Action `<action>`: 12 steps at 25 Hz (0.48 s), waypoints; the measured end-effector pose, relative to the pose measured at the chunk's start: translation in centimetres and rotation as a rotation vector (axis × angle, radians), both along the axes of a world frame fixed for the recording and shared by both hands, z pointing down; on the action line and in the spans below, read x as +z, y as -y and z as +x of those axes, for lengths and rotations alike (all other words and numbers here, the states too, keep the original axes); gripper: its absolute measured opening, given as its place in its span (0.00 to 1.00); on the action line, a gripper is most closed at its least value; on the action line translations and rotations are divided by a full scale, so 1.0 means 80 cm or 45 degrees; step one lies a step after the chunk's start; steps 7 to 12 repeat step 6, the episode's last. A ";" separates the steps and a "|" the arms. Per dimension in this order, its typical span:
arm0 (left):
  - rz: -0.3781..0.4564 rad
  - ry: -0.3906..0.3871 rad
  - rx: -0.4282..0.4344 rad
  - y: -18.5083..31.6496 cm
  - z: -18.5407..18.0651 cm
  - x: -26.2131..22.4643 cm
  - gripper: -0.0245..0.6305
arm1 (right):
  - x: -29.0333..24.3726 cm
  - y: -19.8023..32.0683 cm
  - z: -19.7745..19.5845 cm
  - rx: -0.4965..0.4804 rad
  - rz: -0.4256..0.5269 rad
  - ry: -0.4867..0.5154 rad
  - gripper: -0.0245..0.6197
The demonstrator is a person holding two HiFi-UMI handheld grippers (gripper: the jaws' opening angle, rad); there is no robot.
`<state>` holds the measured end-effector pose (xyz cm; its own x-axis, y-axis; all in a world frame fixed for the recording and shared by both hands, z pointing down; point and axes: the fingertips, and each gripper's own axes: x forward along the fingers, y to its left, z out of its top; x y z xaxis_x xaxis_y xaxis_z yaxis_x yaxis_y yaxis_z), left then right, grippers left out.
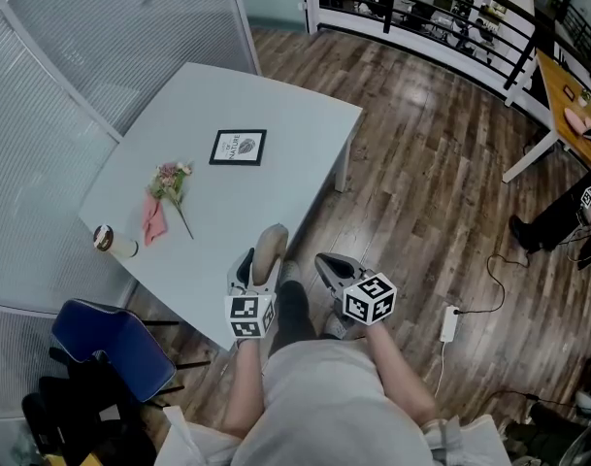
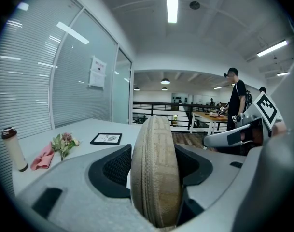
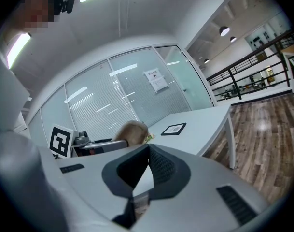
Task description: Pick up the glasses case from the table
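The tan glasses case [image 1: 269, 250] stands on edge between the jaws of the left claw [image 1: 261, 272], which are clamped against its two broad sides. About half of the case sticks out past the jaws. It is held at the near edge of the pale counter [image 1: 276, 115]. Just beside it, the right claw [image 1: 326, 263] has its jaws pressed together on nothing. Farther back on the counter lie a flower sprig [image 1: 171, 184], a pink cloth [image 1: 153, 221], a small bottle [image 1: 113, 242] and a framed card [image 1: 238, 148].
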<state>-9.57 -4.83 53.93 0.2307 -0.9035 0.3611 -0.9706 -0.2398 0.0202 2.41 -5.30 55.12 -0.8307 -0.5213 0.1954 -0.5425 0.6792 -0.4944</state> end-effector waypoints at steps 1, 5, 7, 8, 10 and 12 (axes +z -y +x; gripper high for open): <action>0.000 0.000 -0.001 0.000 0.000 -0.001 0.43 | -0.001 0.000 0.000 -0.001 0.001 -0.001 0.03; -0.003 0.001 -0.001 0.002 0.002 -0.002 0.43 | -0.002 0.002 0.002 -0.003 0.000 -0.006 0.03; -0.004 0.001 -0.002 0.002 0.002 -0.002 0.43 | -0.002 0.003 0.003 -0.004 -0.001 -0.008 0.03; -0.004 0.001 -0.002 0.002 0.002 -0.002 0.43 | -0.002 0.003 0.003 -0.004 -0.001 -0.008 0.03; -0.004 0.001 -0.002 0.002 0.002 -0.002 0.43 | -0.002 0.003 0.003 -0.004 -0.001 -0.008 0.03; -0.004 0.001 -0.002 0.002 0.002 -0.002 0.43 | -0.002 0.003 0.003 -0.004 -0.001 -0.008 0.03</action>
